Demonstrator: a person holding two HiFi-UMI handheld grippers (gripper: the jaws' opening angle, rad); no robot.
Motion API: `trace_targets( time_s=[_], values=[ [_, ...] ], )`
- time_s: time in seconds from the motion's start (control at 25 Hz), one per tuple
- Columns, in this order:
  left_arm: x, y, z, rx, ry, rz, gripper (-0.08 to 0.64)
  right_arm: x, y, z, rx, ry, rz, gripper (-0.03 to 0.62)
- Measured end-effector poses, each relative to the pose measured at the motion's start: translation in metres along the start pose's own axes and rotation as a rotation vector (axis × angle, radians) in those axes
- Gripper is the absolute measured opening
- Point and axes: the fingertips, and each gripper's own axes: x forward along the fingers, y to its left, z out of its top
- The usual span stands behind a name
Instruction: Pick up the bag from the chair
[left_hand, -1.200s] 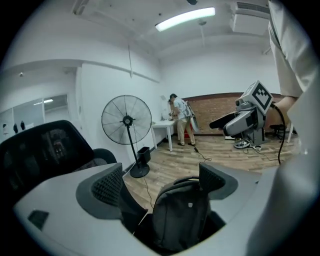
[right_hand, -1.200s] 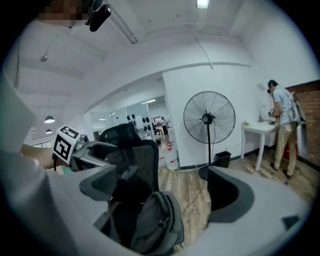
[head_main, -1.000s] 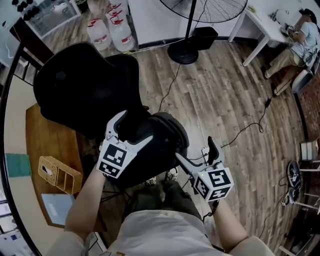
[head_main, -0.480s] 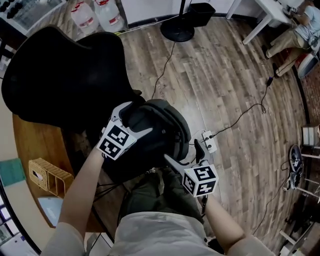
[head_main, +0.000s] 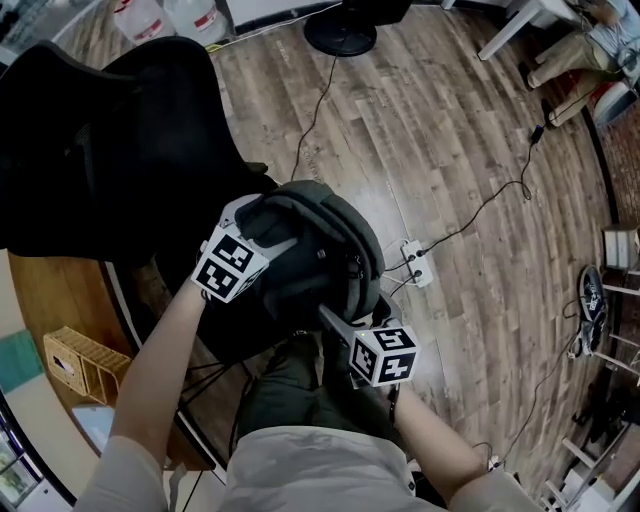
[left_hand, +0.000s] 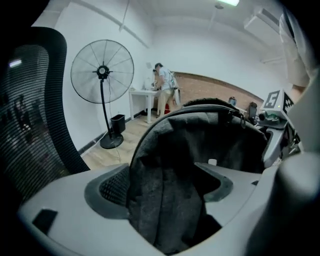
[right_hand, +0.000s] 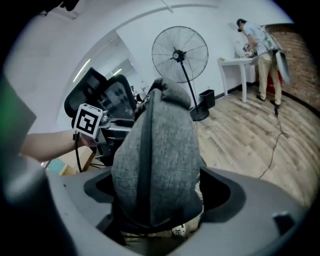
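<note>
A grey backpack stands upright on the seat of a black office chair. My left gripper is at the bag's left side and my right gripper at its near right side. In the left gripper view the bag's grey fabric fills the gap of the left gripper and lies against both pads. In the right gripper view the bag likewise spans the jaws of the right gripper. Both pairs of jaws have just been closing, with the bag between them.
A pedestal fan stands on the wooden floor beyond the chair. A power strip with cables lies on the floor to the right. A wicker basket sits on a wooden table at the left. A person stands at a white desk far off.
Both grippers have sunk from above the bag down onto its sides, and their jaws have narrowed around it. The bag and chair have stayed put.
</note>
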Motion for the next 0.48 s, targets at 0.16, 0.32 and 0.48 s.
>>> trace_targets(
  time_s=[0.16,0.32,0.48],
  values=[
    [0.014,0.022,-0.005,0.039,0.021,0.049,0.28,0.011,-0.005,-0.002,0.023,-0.005,-0.006,0.474],
    [0.02,0.021,-0.004,0.024,0.011,0.018,0.266,0.015,-0.003,-0.003,0.001,0.003,0.005,0.37],
    [0.01,0.017,-0.003,0.046,0.033,0.044,0.194,0.008,0.002,-0.004,0.001,0.015,0.017,0.232]
  ],
)
